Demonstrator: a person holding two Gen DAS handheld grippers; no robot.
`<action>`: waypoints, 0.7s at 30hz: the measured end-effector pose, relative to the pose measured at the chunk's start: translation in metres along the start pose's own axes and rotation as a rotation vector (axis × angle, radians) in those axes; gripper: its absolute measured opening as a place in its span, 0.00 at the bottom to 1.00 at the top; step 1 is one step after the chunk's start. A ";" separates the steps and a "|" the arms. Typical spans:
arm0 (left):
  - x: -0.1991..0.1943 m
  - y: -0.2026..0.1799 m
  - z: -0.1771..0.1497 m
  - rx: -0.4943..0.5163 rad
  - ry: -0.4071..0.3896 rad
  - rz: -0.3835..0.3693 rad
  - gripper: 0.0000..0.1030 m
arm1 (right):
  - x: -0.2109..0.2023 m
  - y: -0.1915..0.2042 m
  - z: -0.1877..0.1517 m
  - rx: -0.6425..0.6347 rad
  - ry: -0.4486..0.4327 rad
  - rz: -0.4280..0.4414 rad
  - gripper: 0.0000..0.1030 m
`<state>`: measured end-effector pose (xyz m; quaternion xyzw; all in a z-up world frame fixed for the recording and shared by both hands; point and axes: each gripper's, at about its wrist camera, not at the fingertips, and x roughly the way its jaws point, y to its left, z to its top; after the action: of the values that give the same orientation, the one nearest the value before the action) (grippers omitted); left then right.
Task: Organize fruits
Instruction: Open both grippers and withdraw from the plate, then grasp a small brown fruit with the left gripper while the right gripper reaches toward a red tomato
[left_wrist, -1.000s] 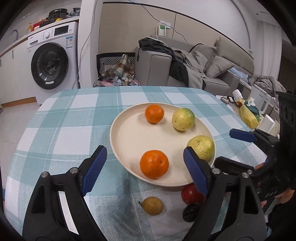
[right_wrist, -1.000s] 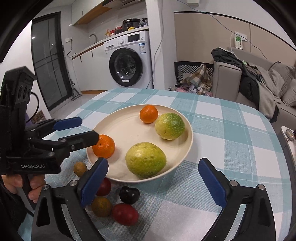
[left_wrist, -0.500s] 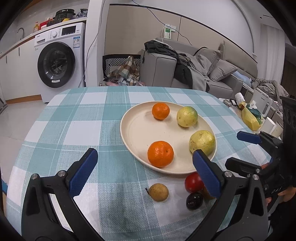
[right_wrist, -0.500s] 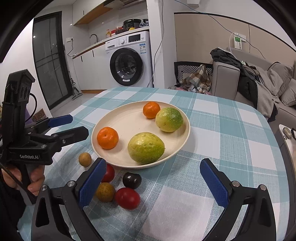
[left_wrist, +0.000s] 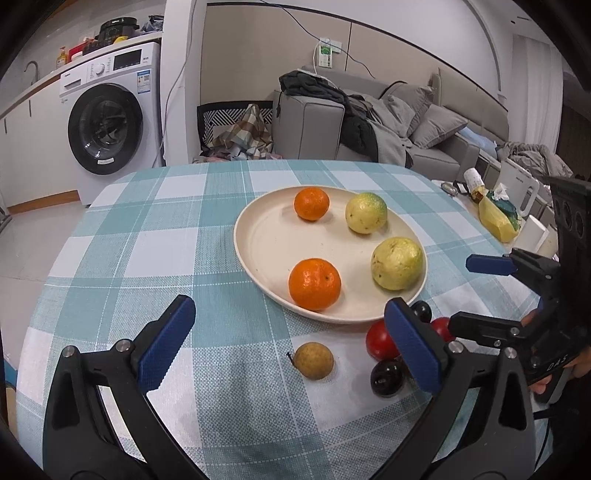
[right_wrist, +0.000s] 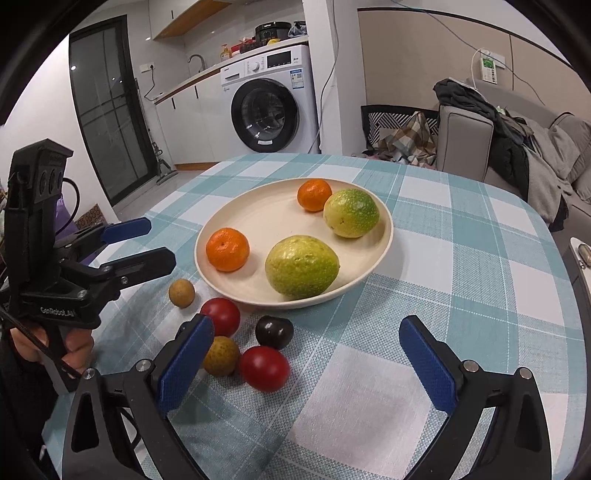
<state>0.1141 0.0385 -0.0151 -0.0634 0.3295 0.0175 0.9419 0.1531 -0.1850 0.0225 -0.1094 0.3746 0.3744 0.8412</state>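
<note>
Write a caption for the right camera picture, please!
Open right gripper above small fruits beside a plate of oranges and guavas.

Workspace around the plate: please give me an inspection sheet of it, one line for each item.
Surface: round table under a teal and white checked cloth.
Job's things: cream plate holding two oranges and two yellow-green fruits; off the plate, near its front rim, two red fruits, two brown fruits and a dark plum lie on the cloth. A second dark fruit shows in the left wrist view.
Clutter: yellow bag and small items at the table's right edge.
Grippers: left claw open, empty; right claw open, empty.
Cables: one runs to a wall socket.
Surroundings: washing machine, sofa with clothes.
</note>
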 end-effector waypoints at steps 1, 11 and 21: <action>0.001 -0.001 -0.001 0.004 0.006 -0.004 0.99 | 0.001 0.000 0.000 -0.004 0.008 0.001 1.00; 0.009 -0.009 -0.006 0.043 0.060 -0.021 0.99 | 0.007 -0.008 -0.007 -0.005 0.108 0.087 0.89; 0.019 -0.007 -0.009 0.046 0.115 -0.029 0.99 | 0.014 0.003 -0.014 -0.050 0.158 0.141 0.74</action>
<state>0.1237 0.0300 -0.0331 -0.0475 0.3824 -0.0071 0.9228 0.1492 -0.1815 0.0025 -0.1328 0.4373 0.4320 0.7775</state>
